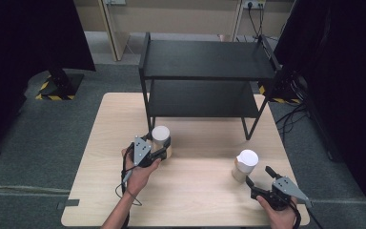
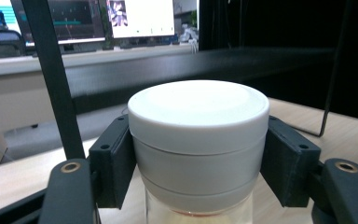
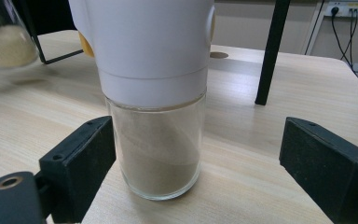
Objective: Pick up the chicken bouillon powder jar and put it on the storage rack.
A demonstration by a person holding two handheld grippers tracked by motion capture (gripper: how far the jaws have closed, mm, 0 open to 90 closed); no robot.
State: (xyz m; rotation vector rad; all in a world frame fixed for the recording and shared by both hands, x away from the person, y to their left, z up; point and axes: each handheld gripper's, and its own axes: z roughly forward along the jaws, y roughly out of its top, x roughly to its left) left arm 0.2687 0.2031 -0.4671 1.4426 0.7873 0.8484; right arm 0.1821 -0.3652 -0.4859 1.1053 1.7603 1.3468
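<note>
white-lidded jar [image 1: 161, 138]: by the black shelf rack's [image 1: 205, 62] front left leg on the wooden table [image 1: 195, 200]
left gripper [image 1: 158, 153]: jaws clamped on this jar's lid
second jar [image 1: 245, 164]: right of centre, holds beige powder
right gripper [image 1: 259, 181]: jaws apart, just beside the second jar

I take this for a lab: black curtains [image 1: 24, 38] around my table [image 1: 190, 191], hazard-striped stand feet [image 1: 57, 90], floor cables [image 1: 293, 117], computer screens [image 2: 140, 16] behind
</note>
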